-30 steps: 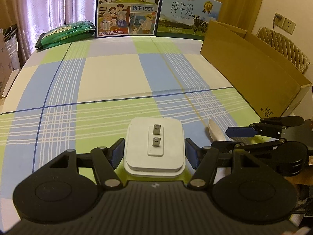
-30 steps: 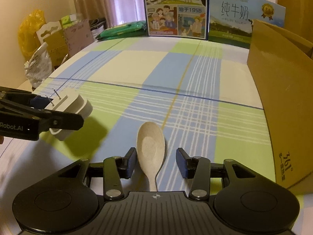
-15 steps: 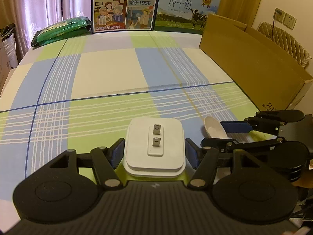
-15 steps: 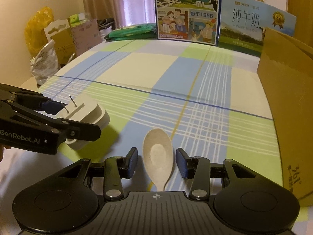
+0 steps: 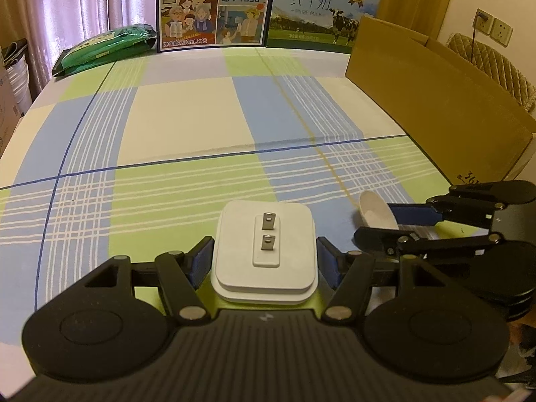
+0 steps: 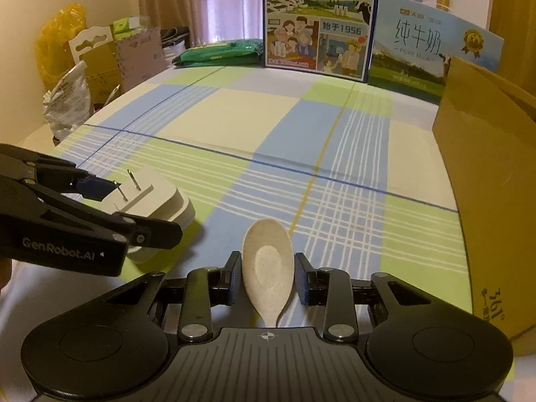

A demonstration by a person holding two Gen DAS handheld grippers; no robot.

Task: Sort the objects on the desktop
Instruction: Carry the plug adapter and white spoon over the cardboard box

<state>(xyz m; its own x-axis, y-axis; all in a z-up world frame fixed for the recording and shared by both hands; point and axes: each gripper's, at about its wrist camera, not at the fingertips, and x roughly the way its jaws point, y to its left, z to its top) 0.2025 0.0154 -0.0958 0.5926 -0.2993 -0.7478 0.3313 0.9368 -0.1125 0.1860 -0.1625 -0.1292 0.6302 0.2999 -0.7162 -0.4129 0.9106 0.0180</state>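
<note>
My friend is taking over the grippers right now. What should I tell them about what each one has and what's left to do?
Left hand-held gripper: shut on the white plug adapter, prongs up, raised off the checked tablecloth.
Right hand-held gripper: fingers at both sides of the beige spoon, bowl pointing forward; looks gripped.
The open cardboard box stands to the right.
Done: both things picked up.
Left: put each one where it belongs, probably the box, though its inside can't be seen.
</note>
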